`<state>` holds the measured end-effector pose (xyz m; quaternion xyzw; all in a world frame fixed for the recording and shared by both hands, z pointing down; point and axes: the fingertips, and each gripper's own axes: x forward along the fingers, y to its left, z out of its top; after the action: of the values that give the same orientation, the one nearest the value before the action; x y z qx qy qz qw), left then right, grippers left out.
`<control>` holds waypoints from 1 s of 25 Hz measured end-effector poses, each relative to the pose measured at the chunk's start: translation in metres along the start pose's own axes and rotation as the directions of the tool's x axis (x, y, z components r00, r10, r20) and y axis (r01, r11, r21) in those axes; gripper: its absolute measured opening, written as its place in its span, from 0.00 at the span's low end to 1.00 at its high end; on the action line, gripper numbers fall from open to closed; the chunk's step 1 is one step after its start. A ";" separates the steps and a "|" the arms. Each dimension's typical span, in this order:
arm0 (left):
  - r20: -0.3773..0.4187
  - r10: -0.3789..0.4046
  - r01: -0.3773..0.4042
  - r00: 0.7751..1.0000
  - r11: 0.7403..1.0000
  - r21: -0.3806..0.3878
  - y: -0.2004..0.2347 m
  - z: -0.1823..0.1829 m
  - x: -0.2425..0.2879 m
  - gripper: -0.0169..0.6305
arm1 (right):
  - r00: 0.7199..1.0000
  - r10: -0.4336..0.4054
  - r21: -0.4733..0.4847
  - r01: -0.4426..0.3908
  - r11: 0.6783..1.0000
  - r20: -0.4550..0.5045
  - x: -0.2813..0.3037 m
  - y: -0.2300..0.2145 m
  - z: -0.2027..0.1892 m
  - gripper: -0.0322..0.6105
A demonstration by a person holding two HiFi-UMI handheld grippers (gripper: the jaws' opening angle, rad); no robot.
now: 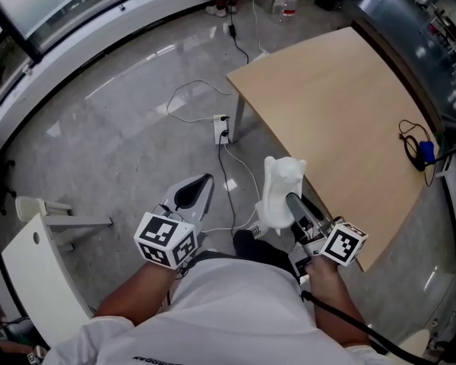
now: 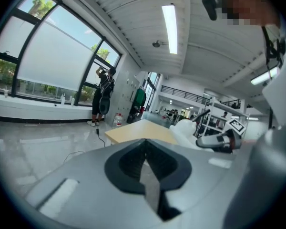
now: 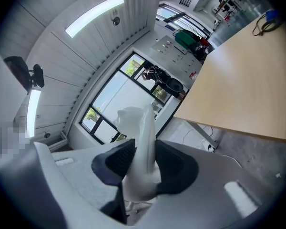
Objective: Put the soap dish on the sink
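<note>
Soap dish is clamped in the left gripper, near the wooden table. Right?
Not the left: the soap dish is clamped in the right gripper, per the right gripper view. It is near the wooden table, as said.

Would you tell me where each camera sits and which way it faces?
Head view: on the person's head, looking steeply down at wooden table; shows forearms, left gripper, right gripper.
Left gripper view: rides the left gripper, facing across the room along its closed fingers.
Right gripper view: rides the right gripper, along fingers clamping the soap dish.
All three share the table.
</note>
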<state>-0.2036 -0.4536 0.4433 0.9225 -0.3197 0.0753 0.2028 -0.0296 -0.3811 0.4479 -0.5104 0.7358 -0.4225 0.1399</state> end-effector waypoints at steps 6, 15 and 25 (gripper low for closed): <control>-0.022 -0.061 0.061 0.998 0.998 0.023 -0.017 0.009 0.058 0.04 | 0.998 -0.025 0.008 0.025 1.000 0.056 -0.006 -0.032 0.040 0.26; -0.054 -0.182 0.187 0.982 0.979 0.085 -0.059 0.031 0.139 0.04 | 0.984 -0.073 0.020 0.071 0.997 0.162 -0.034 -0.071 0.099 0.26; -0.108 -0.355 0.368 0.929 0.918 0.148 -0.130 0.037 0.204 0.04 | 0.921 -0.176 0.059 0.165 0.984 0.348 -0.100 -0.105 0.140 0.26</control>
<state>0.0367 -0.4907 0.4221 0.9756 -0.1280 0.0993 0.1485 0.1701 -0.3739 0.4211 -0.6376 0.6457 -0.3456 0.2391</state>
